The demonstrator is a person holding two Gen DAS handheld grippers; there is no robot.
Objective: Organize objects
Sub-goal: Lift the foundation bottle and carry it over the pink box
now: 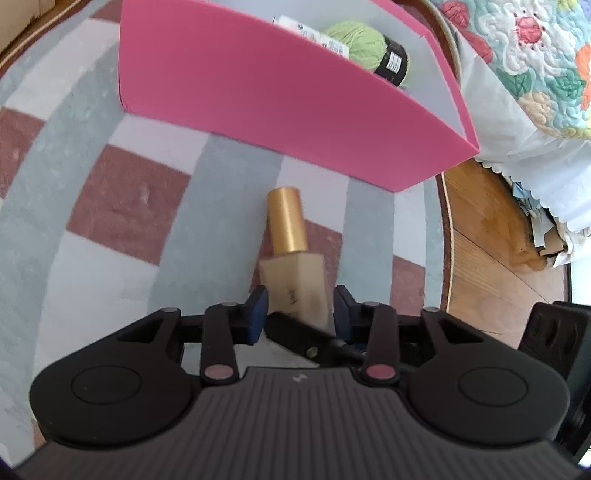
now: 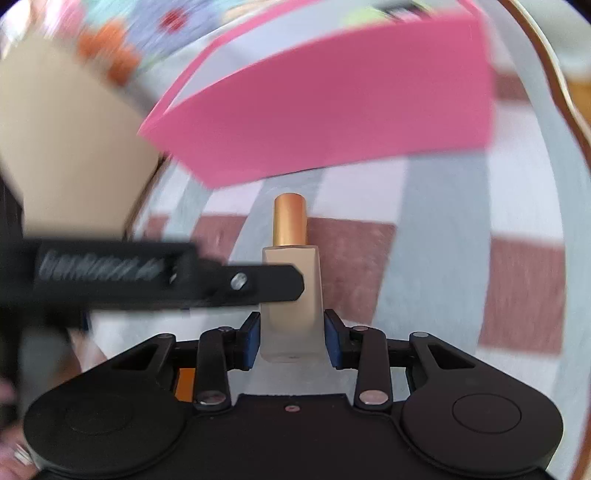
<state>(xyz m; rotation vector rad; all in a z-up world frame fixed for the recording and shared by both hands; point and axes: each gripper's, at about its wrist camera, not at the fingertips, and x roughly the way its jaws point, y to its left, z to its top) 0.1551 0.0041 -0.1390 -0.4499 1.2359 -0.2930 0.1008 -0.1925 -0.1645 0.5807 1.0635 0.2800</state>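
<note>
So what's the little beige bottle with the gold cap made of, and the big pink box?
The beige bottle looks like frosted glass or plastic, its edges faintly see-through. Its gold cap has a dull brushed metal sheen, maybe coated plastic. The pink box looks like matte card or thin plastic: flat walls, sharp folds.

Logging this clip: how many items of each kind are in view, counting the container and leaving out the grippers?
Pink box: 1
Gold-capped bottle: 1
Green yarn ball: 1
White labelled item, kind unclear, in the box beside the yarn: 1
Total: 4
</note>
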